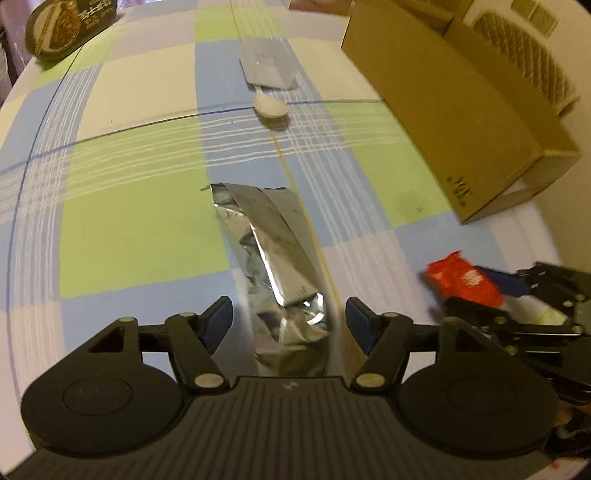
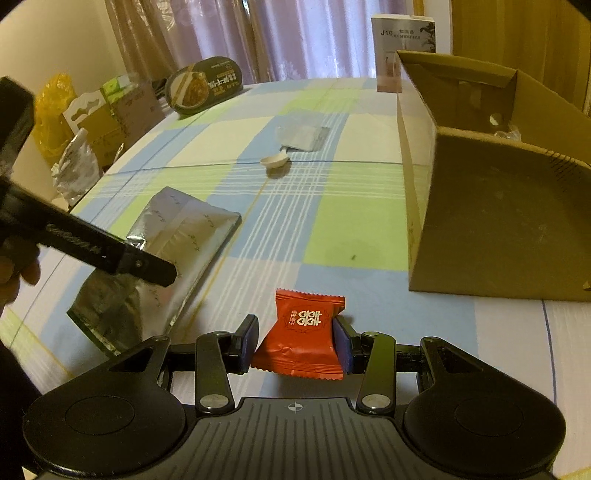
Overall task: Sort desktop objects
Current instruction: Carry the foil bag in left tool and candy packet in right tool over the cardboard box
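Right, the right gripper has both blue pads pressed against the sides of a red candy packet — clamped on it, with the packet's crimped top edge pointing away toward twelve o'clock and white characters printed across its face. From the left wrist view the same red packet shows at three o'clock, blurred, pinched at the tip of that right gripper.

The left gripper has its jaws spread wide, a finger on either side of a crumpled silver foil pouch that lies flat on the checked tablecloth; the pads look clear of the foil, though the near end of the pouch runs under the gripper body. In the right wrist view, that foil pouch sits at about ten o'clock with the left gripper's dark finger over it.

Further out at twelve o'clock lies a white plastic spoon, bowl toward the camera, its handle tucked into a clear wrapper. At one to two o'clock — an open cardboard box, well apart from the pouch. Far off at eleven o'clock, near the table edge, stands a dark instant-food bowl, tilted on its side. In the right wrist view, a white humidifier carton stands upright behind the cardboard box.
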Demonstrator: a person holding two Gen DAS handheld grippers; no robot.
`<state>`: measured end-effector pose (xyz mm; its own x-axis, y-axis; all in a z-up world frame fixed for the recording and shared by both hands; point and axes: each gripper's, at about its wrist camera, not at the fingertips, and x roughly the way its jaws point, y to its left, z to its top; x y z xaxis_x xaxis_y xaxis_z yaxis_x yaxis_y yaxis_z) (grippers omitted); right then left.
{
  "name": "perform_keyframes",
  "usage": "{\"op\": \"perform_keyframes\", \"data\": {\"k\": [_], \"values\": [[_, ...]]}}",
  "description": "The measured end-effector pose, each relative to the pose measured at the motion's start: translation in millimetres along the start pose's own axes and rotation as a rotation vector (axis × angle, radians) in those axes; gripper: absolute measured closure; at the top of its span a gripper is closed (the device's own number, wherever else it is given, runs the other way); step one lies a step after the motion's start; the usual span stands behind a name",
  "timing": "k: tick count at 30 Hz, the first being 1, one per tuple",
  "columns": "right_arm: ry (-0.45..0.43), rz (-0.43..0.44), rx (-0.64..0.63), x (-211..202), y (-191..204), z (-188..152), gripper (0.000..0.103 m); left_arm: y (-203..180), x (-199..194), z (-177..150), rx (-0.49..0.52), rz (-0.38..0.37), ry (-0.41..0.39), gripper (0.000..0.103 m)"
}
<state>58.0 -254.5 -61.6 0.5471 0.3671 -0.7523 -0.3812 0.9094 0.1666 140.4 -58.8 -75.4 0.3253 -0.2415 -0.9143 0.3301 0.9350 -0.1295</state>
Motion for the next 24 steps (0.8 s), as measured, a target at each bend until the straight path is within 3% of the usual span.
{"op": "perform_keyframes", "data": {"k": [13, 19, 24], "values": [[-0.004, 0.002, -0.038, 9.6, -3.5, -4.3, 0.062, -30.2, 31.8, 12.0, 0.173, 0.093, 0.126, 0.046], [-0.004, -0.005, -0.024, 9.3, -8.4, -4.4, 0.062, -28.3, 35.5, 12.2, 0.188, 0.089, 0.129, 0.042], [-0.001, -0.007, -0.024, 10.8, -8.2, -4.5, 0.062, -27.2, 35.0, 13.1, 0.201, 0.081, 0.123, 0.044]]}}
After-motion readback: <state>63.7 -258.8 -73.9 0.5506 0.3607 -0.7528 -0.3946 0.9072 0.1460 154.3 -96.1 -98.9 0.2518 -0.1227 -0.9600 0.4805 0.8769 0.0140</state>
